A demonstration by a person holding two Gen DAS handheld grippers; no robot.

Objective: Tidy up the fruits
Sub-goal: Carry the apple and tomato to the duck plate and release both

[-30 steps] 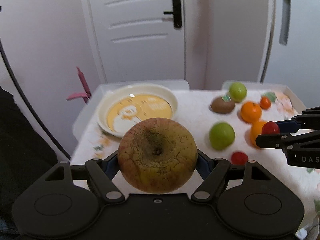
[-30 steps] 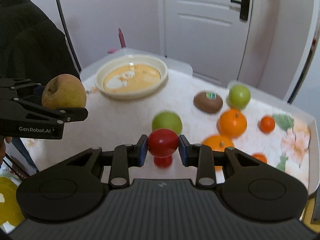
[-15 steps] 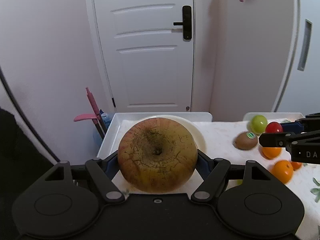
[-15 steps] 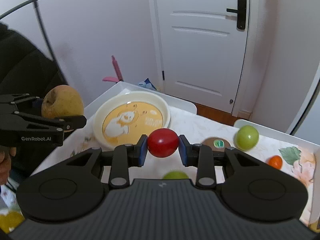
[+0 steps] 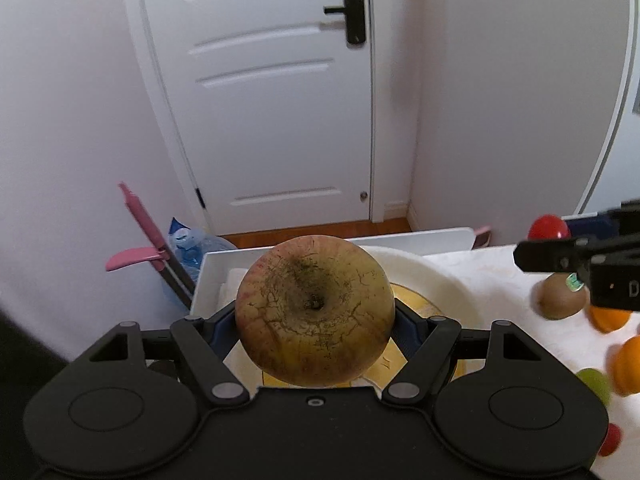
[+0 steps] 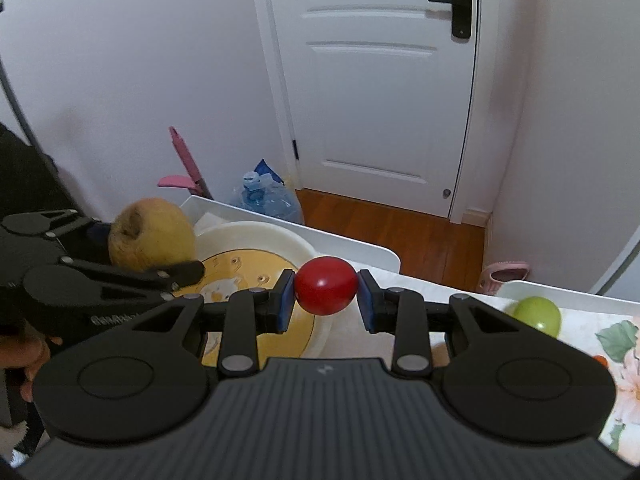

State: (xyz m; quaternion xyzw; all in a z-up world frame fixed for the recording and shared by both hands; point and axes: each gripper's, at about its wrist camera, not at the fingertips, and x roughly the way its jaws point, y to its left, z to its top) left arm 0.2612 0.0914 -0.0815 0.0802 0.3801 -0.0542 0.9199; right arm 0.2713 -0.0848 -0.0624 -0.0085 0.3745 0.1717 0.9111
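My left gripper (image 5: 316, 320) is shut on a large yellow-brown apple (image 5: 314, 312), held above the near left part of the white bowl (image 5: 448, 284) with a yellow cartoon bottom. The right wrist view shows that same apple (image 6: 150, 240) over the bowl's (image 6: 280, 240) left side. My right gripper (image 6: 326, 296) is shut on a small red tomato (image 6: 326, 291), hanging over the bowl's right rim. In the left wrist view the tomato (image 5: 548, 228) and the right gripper's fingers (image 5: 560, 256) appear at the right edge.
On the floral cloth lie a kiwi (image 5: 560, 300), oranges (image 5: 628, 364), a green fruit (image 6: 538, 314) and a small red one (image 5: 610, 440). The white tray rim (image 6: 360, 246) edges the table. Beyond it are a water jug (image 6: 268, 200), a pink dustpan (image 5: 136, 256) and a white door (image 5: 272, 92).
Both grippers have travelled across the table towards the bowl, carrying the apple and the tomato. The bowl now lies directly under them, and the loose fruits have slid to the right edge.
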